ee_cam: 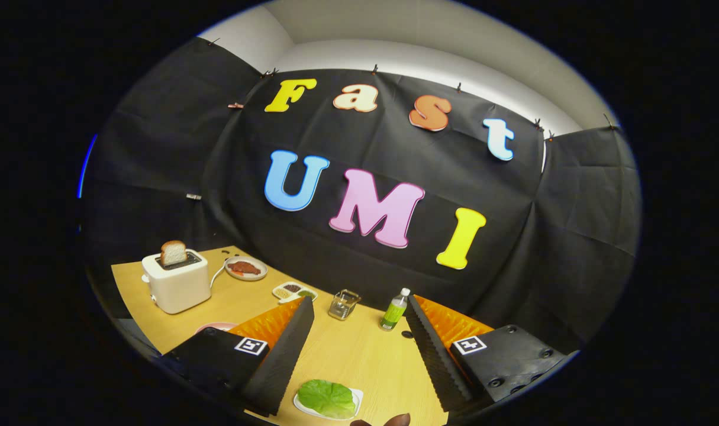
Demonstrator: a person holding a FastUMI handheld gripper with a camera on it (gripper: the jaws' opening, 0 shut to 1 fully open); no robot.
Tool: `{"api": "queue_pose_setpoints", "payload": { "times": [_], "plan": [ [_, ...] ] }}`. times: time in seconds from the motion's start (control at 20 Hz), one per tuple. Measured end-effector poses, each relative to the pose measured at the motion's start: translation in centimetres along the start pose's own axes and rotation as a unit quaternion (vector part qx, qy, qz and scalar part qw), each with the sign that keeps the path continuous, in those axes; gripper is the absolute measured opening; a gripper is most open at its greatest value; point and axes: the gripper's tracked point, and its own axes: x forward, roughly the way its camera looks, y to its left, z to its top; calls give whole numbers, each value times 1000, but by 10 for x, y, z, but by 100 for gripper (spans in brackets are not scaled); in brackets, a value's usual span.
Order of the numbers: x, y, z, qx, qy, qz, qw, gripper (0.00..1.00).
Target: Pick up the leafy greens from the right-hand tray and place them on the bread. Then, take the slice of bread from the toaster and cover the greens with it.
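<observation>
I am holding my gripper (359, 337) with its fingers spread wide and empty above the wooden table (359, 355), and the lettuce leaf (326, 396) is lying on its small white tray (355, 399) low between them, nearer my left finger.

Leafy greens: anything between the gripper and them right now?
Nothing visible. The leafy greens lie on their small white tray on the table, low between the open fingers of the gripper, with only bare tabletop around them. The glass and bottle stand well beyond.
</observation>
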Motion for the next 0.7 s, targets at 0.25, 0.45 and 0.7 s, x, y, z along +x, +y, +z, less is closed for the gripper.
{"api": "queue_pose_setpoints", "payload": {
  "times": [0.25, 0.45, 0.7],
  "plan": [
    [11, 4, -98, -20, 114, 75, 990, 98],
    [9, 9, -174, -6, 190, 115, 975, 98],
    [10, 28, -258, -19, 269, 162, 949, 97]
  ]
}}
